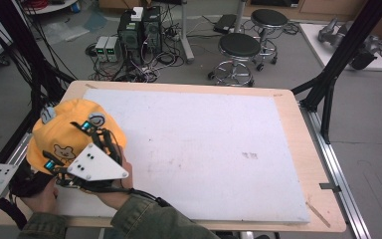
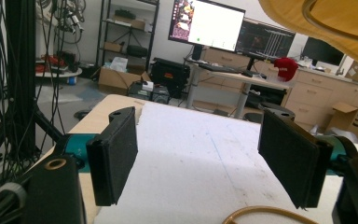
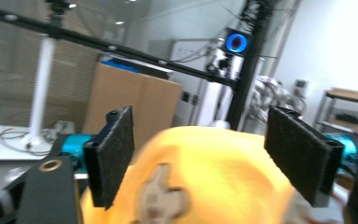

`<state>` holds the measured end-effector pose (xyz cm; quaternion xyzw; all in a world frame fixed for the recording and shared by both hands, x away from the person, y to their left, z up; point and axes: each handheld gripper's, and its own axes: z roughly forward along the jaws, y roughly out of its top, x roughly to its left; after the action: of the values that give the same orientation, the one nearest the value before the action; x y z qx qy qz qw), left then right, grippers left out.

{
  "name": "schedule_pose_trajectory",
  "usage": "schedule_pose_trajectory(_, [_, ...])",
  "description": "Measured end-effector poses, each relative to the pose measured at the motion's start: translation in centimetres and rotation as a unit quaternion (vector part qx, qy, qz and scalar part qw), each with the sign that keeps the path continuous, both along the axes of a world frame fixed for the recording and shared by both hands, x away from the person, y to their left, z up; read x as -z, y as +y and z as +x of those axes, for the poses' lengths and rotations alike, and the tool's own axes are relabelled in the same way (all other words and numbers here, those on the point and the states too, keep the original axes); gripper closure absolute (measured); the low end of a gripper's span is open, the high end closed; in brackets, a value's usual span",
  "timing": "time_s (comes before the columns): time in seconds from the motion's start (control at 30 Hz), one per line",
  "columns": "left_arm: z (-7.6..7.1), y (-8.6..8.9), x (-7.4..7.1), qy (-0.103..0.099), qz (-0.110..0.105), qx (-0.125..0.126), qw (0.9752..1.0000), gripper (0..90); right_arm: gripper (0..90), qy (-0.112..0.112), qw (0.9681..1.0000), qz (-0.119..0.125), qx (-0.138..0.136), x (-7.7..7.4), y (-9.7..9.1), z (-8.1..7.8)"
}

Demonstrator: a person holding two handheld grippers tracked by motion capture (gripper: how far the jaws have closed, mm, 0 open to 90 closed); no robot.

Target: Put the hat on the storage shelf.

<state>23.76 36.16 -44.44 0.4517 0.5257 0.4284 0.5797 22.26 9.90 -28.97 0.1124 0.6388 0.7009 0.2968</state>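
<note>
Right claw jaws apart above yellow cap; left claw apart, empty. Advice: regrip cap brim squarely, lift slow.

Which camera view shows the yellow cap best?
The high view: the yellow cap appears almost whole at the table's left edge, with its bear patch visible. The right gripper view shows its blurred crown between open jaws. The left gripper view shows a piece of its brim at the upper right.
</note>
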Motion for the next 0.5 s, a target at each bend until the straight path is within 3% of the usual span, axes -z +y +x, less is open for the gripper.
schedule_pose_trajectory(0.2, [0.0,0.0,0.0,0.0,0.002,0.001,1.0,28.5,18.8,0.023,0.9986,0.039,0.025,-1.3,-2.3,1.8])
schedule_pose_trajectory(0.37, [0.0,0.0,0.0,-0.001,0.002,0.0,1.0,28.5,18.8,0.029,0.9968,0.059,0.046,-2.2,-4.1,2.6])
schedule_pose_trajectory(0.5, [0.0,-0.1,0.0,0.0,0.005,-0.001,1.0,28.5,18.7,0.045,0.994,0.072,0.069,-3.1,-7.1,3.6])
